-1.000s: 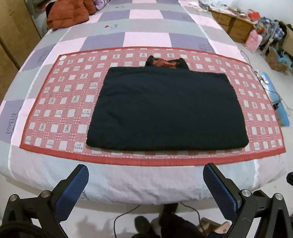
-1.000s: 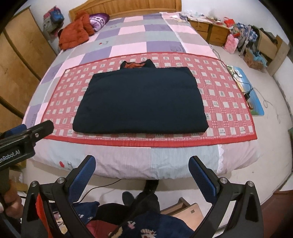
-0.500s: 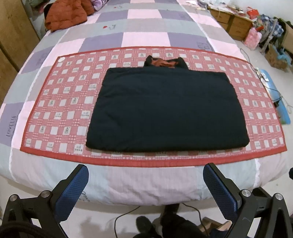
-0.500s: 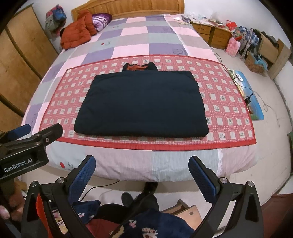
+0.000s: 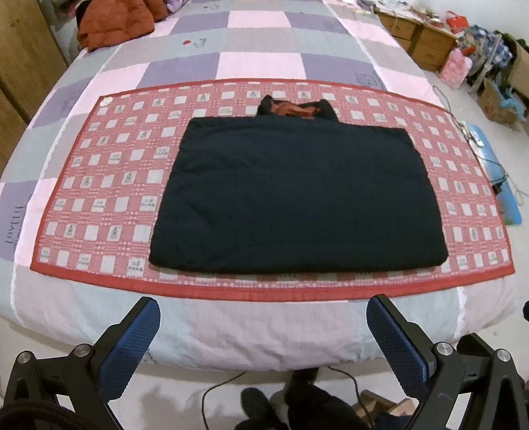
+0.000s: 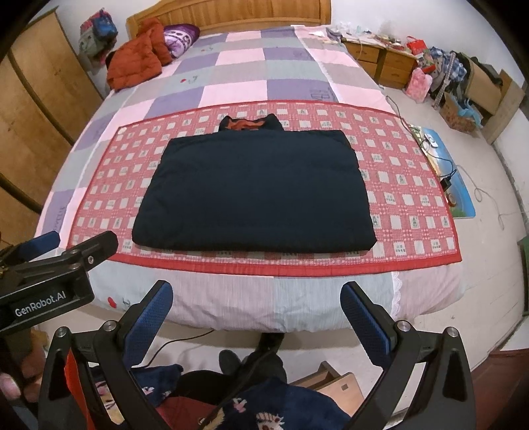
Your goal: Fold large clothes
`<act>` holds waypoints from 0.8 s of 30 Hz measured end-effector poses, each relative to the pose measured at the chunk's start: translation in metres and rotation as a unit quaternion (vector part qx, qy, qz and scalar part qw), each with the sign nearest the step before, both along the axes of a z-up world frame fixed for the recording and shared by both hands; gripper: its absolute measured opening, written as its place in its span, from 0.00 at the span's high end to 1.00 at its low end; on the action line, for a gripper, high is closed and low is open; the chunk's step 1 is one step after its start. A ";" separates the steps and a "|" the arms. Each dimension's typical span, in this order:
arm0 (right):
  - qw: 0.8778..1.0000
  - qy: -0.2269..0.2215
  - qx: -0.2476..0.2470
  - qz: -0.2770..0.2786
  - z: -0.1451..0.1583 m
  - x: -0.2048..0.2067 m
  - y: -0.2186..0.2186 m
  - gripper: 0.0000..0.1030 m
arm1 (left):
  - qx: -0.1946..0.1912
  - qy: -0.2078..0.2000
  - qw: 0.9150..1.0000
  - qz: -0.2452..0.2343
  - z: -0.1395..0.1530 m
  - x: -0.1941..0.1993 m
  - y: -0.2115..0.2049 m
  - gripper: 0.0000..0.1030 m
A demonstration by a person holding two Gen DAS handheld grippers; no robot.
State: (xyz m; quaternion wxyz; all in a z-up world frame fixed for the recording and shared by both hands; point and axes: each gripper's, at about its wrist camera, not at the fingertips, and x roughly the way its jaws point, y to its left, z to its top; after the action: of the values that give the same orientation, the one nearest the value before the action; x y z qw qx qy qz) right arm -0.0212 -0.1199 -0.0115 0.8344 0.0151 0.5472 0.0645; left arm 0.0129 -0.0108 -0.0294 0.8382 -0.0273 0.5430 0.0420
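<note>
A dark navy padded jacket lies folded into a flat rectangle on a red checked mat on the bed. Its collar with orange lining sticks out at the far edge. My left gripper hangs open in front of the bed's near edge, nothing between its blue pads. My right gripper is open too, held back from the bed at about the same distance. The left gripper's body shows at the left in the right wrist view.
An orange-red down jacket and a purple pillow lie near the headboard. Wooden wardrobes stand left of the bed. Nightstands, bags and boxes clutter the right floor. Cables and a blue mat lie beside the bed. Clothes pile below me.
Both grippers have drifted slightly toward the bed; the jacket sits a little lower and larger in both views. The jacket itself has not moved and both grippers stay open.
</note>
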 end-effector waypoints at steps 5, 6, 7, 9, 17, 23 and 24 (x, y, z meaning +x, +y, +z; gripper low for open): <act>1.000 0.002 0.000 0.001 0.001 0.003 -0.004 0.00 | 0.000 0.002 1.000 -0.003 -0.005 0.000 -0.007 0.00; 1.000 0.002 0.001 0.001 0.001 0.003 -0.004 0.00 | 0.000 0.003 1.000 -0.003 -0.005 0.001 -0.007 0.00; 1.000 0.003 0.001 0.001 0.000 0.004 -0.006 0.00 | 0.000 0.003 1.000 -0.003 -0.006 0.000 -0.008 0.00; 1.000 0.003 0.002 0.000 0.001 0.004 -0.006 0.00 | 0.000 0.005 1.000 -0.004 -0.007 0.000 -0.007 0.00; 1.000 0.002 0.001 0.000 0.001 0.005 -0.007 0.00 | -0.001 0.006 1.000 -0.007 -0.008 -0.001 -0.008 0.00; 1.000 0.003 0.001 0.002 0.001 0.004 -0.009 0.00 | -0.001 0.008 1.000 -0.007 -0.008 -0.001 -0.011 0.00; 1.000 0.003 0.001 0.003 0.001 0.004 -0.010 0.00 | -0.002 0.008 1.000 -0.008 -0.007 0.000 -0.010 0.00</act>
State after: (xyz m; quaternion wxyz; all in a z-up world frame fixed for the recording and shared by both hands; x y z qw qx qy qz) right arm -0.0172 -0.1299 -0.0107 0.8325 0.0147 0.5497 0.0672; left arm 0.0129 -0.0205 -0.0366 0.8342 -0.0244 0.5498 0.0347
